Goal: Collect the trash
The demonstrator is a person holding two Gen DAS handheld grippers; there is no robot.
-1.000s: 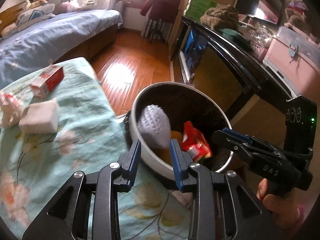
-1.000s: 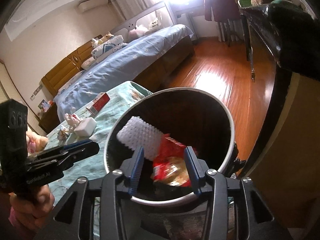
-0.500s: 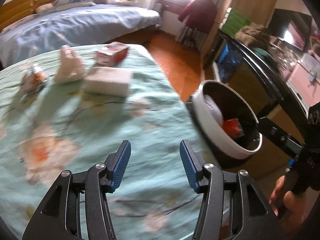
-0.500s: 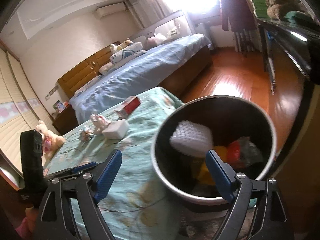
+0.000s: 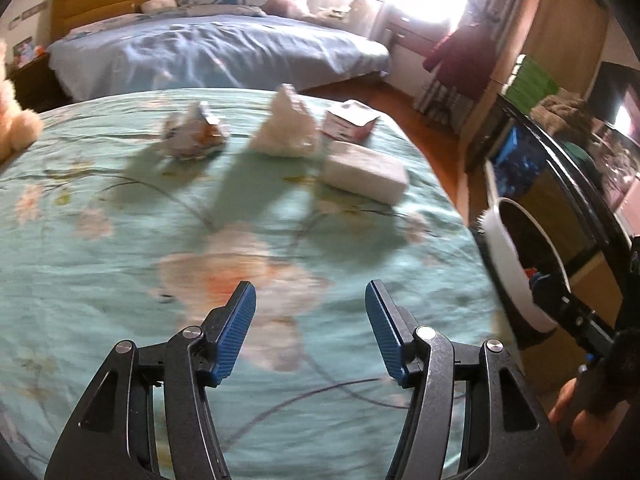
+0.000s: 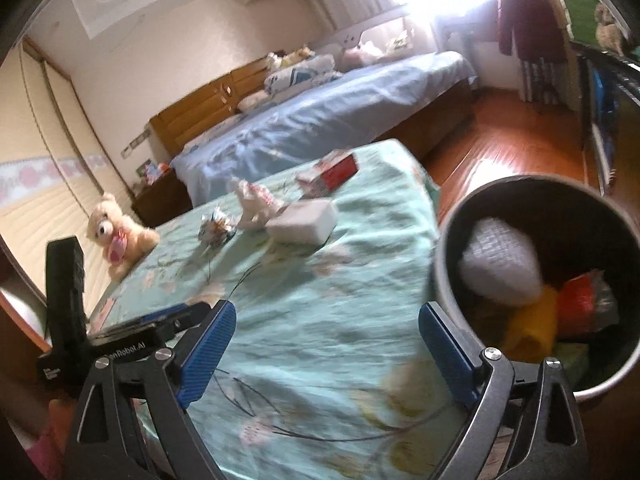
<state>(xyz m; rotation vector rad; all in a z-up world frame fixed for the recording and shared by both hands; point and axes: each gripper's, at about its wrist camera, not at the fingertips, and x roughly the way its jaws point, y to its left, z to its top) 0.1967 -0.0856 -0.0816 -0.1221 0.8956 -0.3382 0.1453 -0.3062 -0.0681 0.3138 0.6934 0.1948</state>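
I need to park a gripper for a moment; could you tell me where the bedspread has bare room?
The near bedspread is bare, from the open left gripper up to the litter. The far right corner is crowded: crumpled wrapper, tissue wad, white block, red carton.

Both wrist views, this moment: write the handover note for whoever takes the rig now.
Left gripper: open, empty, above the green bedspread.
Right gripper: open, empty, between bedspread and trash bin.
Done: the bin already holds a white mesh wad, a yellow piece and a red wrapper.
Left: four items lie on the bedspread, near its far edge: crumpled foil wrapper, crumpled tissue, white block, red-and-white box.
The teddy bear is probably not trash.
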